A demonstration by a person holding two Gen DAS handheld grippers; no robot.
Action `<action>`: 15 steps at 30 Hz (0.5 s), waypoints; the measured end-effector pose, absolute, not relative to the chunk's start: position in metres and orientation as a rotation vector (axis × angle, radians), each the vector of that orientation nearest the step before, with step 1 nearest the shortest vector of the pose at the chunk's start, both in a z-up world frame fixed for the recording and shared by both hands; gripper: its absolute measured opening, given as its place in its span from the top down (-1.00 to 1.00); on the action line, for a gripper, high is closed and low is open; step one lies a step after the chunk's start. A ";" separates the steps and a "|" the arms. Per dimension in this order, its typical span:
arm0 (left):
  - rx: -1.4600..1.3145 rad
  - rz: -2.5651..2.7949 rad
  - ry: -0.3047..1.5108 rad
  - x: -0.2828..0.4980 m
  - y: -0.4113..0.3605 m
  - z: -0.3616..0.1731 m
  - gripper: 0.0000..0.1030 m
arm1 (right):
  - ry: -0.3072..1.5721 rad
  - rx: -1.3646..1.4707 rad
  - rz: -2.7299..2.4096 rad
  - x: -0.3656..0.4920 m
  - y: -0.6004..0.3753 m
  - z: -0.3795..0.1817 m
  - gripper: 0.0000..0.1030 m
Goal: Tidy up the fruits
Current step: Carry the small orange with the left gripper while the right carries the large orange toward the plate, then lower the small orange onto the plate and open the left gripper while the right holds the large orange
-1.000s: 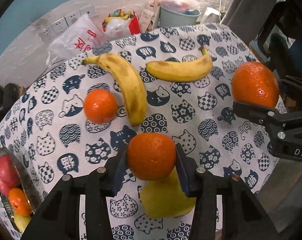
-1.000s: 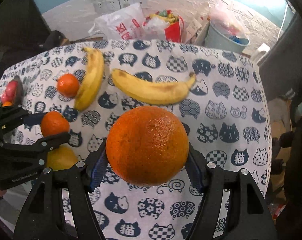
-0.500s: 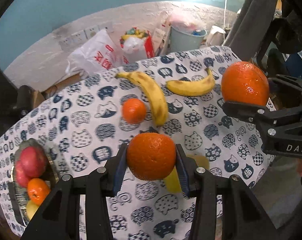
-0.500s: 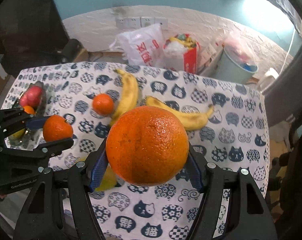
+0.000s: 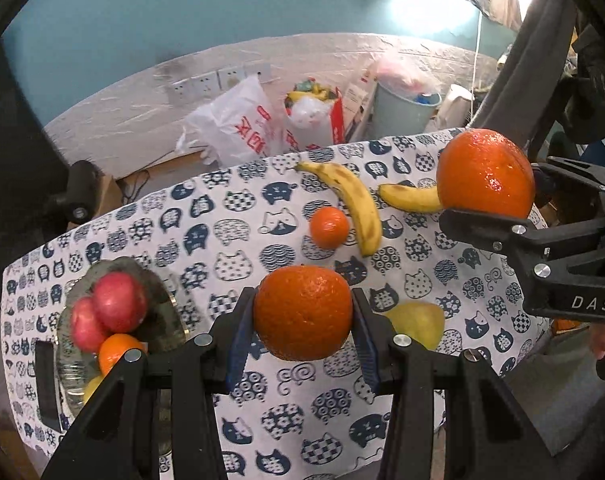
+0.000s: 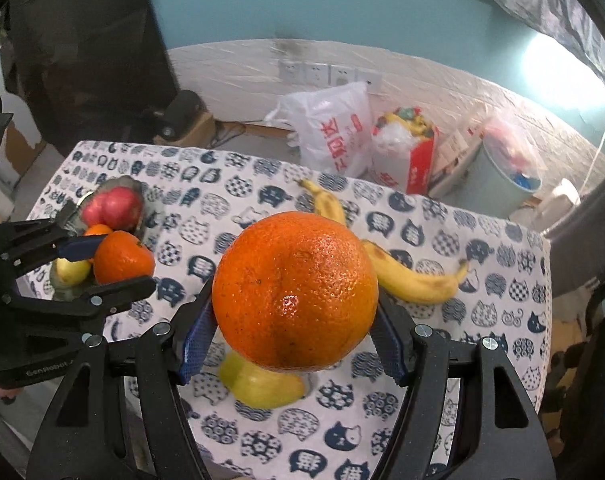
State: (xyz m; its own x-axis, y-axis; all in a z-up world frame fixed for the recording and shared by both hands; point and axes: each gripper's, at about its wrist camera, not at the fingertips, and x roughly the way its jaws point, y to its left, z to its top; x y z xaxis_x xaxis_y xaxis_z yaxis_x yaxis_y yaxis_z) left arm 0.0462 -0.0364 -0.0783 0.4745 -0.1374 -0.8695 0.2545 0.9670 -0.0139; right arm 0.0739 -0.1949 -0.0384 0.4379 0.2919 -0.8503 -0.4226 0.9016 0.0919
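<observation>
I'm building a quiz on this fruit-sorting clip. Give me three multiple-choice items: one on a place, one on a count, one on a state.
1. Where is the dish with red apples, in the left wrist view?
A. lower left of the table
B. far right edge
C. on the floor

2. How many bananas lie on the tablecloth?
A. one
B. two
C. four

3. What is the right gripper doing?
A. hanging open and empty
B. clamping a banana
C. clamping a large orange

Key:
1 A, the dish sits at lower left.
2 B, one banana, another banana.
3 C, the right gripper has its pads pressed on the large orange.
</observation>
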 end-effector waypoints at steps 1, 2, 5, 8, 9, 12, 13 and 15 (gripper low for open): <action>0.118 -0.236 1.049 0.045 -0.032 -0.077 0.10 | 1.024 -0.142 0.452 0.074 -0.191 -0.037 -0.35; 0.114 -0.232 1.048 0.044 -0.028 -0.077 0.10 | 1.021 -0.142 0.459 0.074 -0.186 -0.036 -0.35; 0.098 -0.214 1.044 0.041 -0.013 -0.076 0.10 | 1.016 -0.150 0.484 0.074 -0.171 -0.034 -0.35; 0.087 -0.190 1.040 0.037 0.004 -0.075 0.10 | 1.019 -0.155 0.508 0.075 -0.156 -0.035 -0.35; 0.081 -0.182 1.039 0.036 0.011 -0.075 0.10 | 1.021 -0.156 0.517 0.076 -0.149 -0.035 -0.35; 0.055 -0.156 1.039 0.034 0.031 -0.076 0.10 | 1.023 -0.163 0.542 0.077 -0.133 -0.036 -0.35; 0.046 -0.144 1.039 0.032 0.040 -0.076 0.10 | 1.023 -0.165 0.550 0.077 -0.127 -0.036 -0.35; 0.035 -0.125 1.040 0.031 0.052 -0.077 0.10 | 1.022 -0.170 0.571 0.078 -0.113 -0.036 -0.35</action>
